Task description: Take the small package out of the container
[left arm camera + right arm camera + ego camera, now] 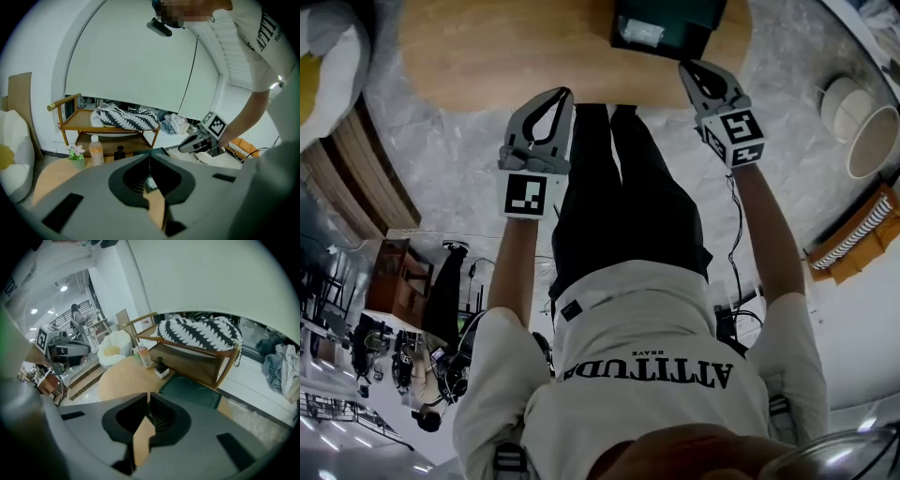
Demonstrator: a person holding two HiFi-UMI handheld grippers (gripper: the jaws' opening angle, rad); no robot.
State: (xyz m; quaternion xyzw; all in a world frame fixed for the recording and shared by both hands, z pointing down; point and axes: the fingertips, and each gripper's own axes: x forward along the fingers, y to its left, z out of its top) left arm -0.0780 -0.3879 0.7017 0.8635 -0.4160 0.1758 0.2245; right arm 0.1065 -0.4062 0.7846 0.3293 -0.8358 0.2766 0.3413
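Note:
A dark green container (667,25) stands on the near edge of a round wooden table (487,42), with a small pale package (639,32) lying in it. My left gripper (563,96) hangs shut and empty above the floor, short of the table edge. My right gripper (686,67), also shut and empty, points at the container's near right corner. In the left gripper view my jaws (150,158) meet in front of the container (149,152), with the right gripper (182,148) off to the right. The right gripper view has its jaws (148,401) closed over the table, the container (192,391) just beyond.
A bottle (96,151), a small flower pot (76,158) and a dark object (161,368) stand on the table's far side. Behind it is a wooden shelf (70,123) bearing striped fabric (125,117). A white cushion (330,47) lies at the left and lampshades (872,141) at the right.

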